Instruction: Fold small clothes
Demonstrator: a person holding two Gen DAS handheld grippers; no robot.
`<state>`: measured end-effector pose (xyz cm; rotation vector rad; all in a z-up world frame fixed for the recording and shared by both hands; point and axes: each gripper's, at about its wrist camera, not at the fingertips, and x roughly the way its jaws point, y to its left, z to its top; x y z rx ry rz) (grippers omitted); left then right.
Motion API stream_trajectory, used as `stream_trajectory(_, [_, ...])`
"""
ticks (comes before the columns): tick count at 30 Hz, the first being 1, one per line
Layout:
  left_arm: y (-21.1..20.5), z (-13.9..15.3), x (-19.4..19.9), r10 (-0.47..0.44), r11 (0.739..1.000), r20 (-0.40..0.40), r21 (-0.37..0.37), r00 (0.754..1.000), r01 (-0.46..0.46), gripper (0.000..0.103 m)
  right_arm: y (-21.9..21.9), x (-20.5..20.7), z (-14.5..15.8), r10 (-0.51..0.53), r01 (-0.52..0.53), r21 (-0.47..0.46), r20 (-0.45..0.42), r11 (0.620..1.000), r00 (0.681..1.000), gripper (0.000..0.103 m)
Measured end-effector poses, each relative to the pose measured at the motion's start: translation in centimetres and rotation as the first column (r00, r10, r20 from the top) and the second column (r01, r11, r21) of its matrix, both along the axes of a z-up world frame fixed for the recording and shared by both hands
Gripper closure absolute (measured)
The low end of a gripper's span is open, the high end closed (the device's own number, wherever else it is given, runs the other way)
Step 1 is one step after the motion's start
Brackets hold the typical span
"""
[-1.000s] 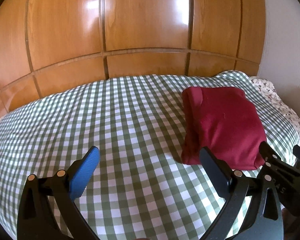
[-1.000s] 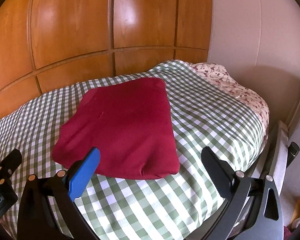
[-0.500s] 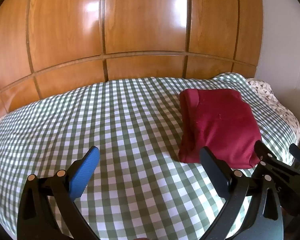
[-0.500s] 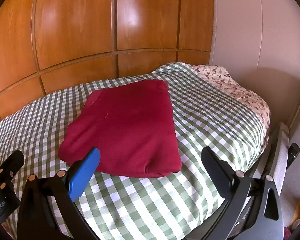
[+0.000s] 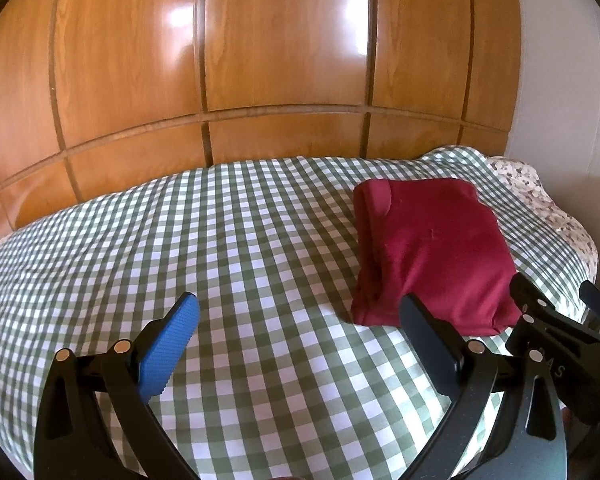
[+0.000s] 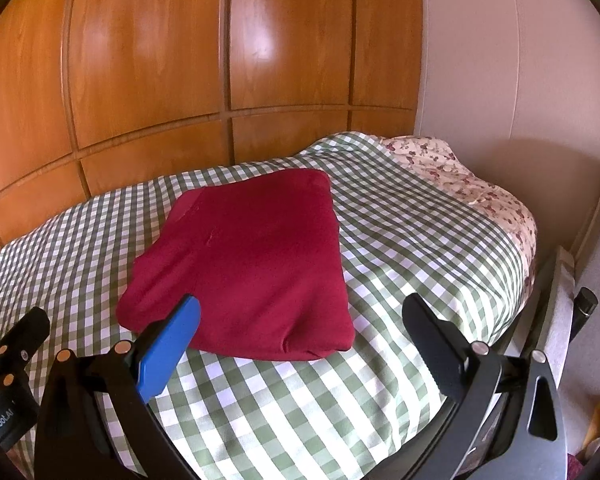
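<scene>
Checked bedding fills both views; my right claw [image 6: 300,320], spread and empty, sits just short of the folded red garment [image 6: 252,264]. My left claw [image 5: 296,320], also spread, has it off rightward.

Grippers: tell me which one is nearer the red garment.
The right gripper. The garment lies straight ahead of its open jaws, while the left gripper faces bare checked sheet, with the garment off to its right.

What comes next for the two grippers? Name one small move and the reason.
Probably draw both back and leave it. The red garment already lies as a folded rectangle on the checked bedspread; the left gripper and right gripper are open and hold nothing.
</scene>
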<state>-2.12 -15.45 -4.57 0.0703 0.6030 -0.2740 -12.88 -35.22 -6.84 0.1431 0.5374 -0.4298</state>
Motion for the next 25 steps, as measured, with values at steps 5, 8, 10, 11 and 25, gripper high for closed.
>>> stream_trajectory(5, [-0.2, 0.1, -0.1, 0.003, 1.000, 0.002, 0.004, 1.000, -0.003, 0.004, -0.2, 0.1, -0.2, -0.003, 0.003, 0.006, -0.006, 1.000, 1.000, 0.002])
stream_trajectory(8, [-0.2, -0.1, 0.0, 0.001, 1.000, -0.004, 0.006, 1.000, -0.001, 0.004, -0.1, 0.1, -0.2, -0.004, 0.004, 0.006, -0.006, 1.000, 1.000, 0.002])
stream_trajectory(10, [-0.2, -0.2, 0.1, -0.001, 1.000, -0.009, 0.011, 1.000, 0.002, 0.004, -0.2, 0.2, -0.3, -0.002, 0.002, 0.006, -0.010, 1.000, 1.000, 0.002])
stream_trajectory(11, [-0.2, -0.3, 0.1, -0.005, 1.000, -0.010, 0.012, 1.000, 0.005, 0.004, -0.2, 0.2, -0.4, -0.002, 0.002, 0.006, -0.012, 1.000, 1.000, 0.002])
stream_trajectory(25, [0.4, -2.4, 2.0, 0.030, 0.999, -0.078, 0.015, 0.996, -0.028, 0.004, -5.4, 1.7, 0.4, -0.065, 0.064, 0.066, 0.012, 0.996, 0.998, 0.002])
